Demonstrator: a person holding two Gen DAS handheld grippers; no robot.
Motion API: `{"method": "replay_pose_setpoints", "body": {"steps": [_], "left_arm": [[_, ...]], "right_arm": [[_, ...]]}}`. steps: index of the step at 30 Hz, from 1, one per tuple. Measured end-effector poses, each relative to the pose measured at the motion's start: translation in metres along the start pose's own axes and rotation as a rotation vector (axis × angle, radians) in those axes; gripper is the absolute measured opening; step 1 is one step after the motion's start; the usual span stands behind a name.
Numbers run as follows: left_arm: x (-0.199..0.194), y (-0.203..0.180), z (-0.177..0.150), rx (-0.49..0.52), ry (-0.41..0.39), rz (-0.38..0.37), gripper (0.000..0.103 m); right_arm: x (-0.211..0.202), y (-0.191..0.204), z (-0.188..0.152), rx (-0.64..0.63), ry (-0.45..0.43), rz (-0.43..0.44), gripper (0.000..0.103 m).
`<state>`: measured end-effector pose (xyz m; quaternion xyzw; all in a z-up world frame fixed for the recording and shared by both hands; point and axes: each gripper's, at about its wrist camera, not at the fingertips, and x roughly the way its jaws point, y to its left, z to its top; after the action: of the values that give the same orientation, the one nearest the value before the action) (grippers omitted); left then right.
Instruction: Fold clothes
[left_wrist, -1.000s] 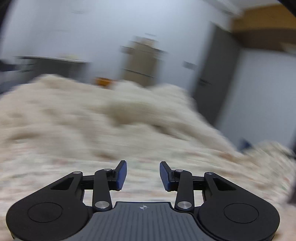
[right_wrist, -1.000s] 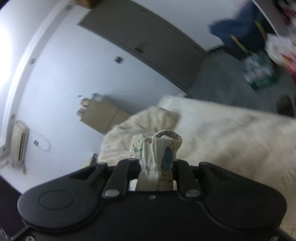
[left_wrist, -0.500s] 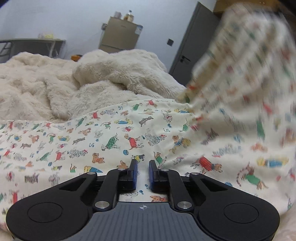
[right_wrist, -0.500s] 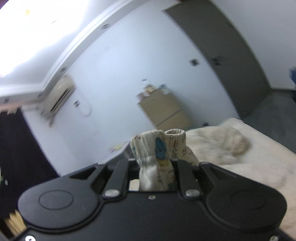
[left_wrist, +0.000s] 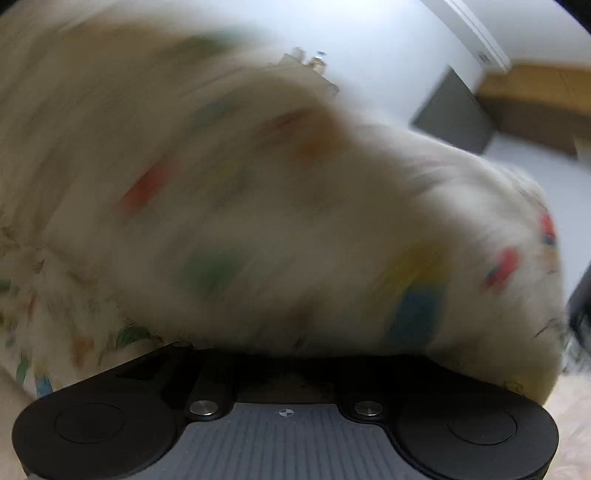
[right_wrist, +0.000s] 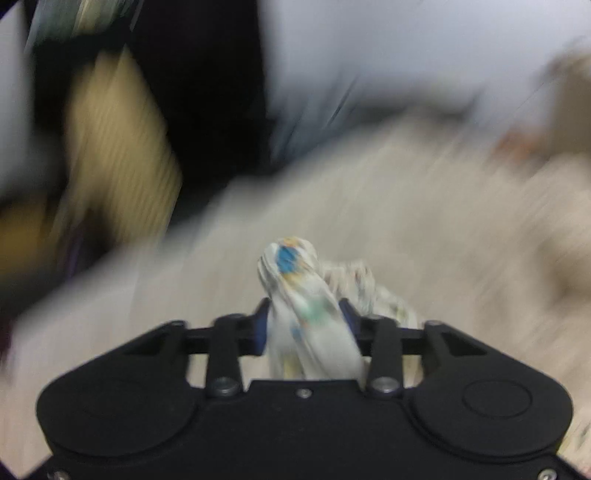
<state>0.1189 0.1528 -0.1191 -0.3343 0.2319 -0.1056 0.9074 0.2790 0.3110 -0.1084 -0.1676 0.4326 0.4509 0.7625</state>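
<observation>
Two tongs: both at the garment (left_wrist: 258, 221)
Right tongs (right_wrist: 304, 325): clenched on bunched cloth
Left tongs: draped over, grip unclear

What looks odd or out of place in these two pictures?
The printed garment drapes over the left tongs, hiding the fingertips. The right tongs pinch a bunched fold of it. Everything else is blurred.

The left wrist camera looks forward over its black gripper body, pressed very near the blurred cream cartoon-print garment (left_wrist: 280, 221), with a white wall behind. The right wrist camera faces across the cream fleece-covered bed (right_wrist: 424, 221). Both views share that garment (right_wrist: 310, 314)
</observation>
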Motion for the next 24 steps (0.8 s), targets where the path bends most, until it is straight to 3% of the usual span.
{"method": "replay_pose_setpoints", "body": {"steps": [2,4,6,8,10,14,18,22,24], "left_arm": [[0.001,0.018,-0.001,-0.098,0.010,-0.053,0.013],[0.002,0.033,-0.002,-0.178,0.019,-0.103,0.013],[0.003,0.036,0.000,-0.198,0.022,-0.115,0.013],[0.003,0.036,0.003,-0.202,0.023,-0.116,0.014],[0.004,0.036,0.005,-0.208,0.025,-0.119,0.014],[0.006,0.039,0.010,-0.222,0.026,-0.128,0.015],[0.005,0.035,0.015,-0.194,0.021,-0.114,0.015],[-0.004,0.028,0.018,-0.148,0.012,-0.130,0.014],[-0.015,0.027,0.028,-0.131,-0.002,-0.210,0.005]], "right_arm": [[0.016,0.013,-0.025,-0.048,0.122,0.030,0.033],[-0.002,0.012,-0.030,-0.069,0.104,0.053,0.037],[-0.046,-0.015,-0.022,-0.029,0.072,0.172,0.041],[-0.101,-0.059,-0.011,0.019,-0.031,0.213,0.052],[-0.147,-0.110,-0.009,0.058,-0.136,0.175,0.066],[-0.190,-0.215,-0.037,0.188,-0.175,-0.014,0.066],[-0.191,-0.283,-0.092,0.348,-0.123,-0.075,0.065],[-0.166,-0.318,-0.128,0.504,-0.084,0.062,0.063],[-0.144,-0.320,-0.130,0.552,-0.062,0.110,0.063]]}}
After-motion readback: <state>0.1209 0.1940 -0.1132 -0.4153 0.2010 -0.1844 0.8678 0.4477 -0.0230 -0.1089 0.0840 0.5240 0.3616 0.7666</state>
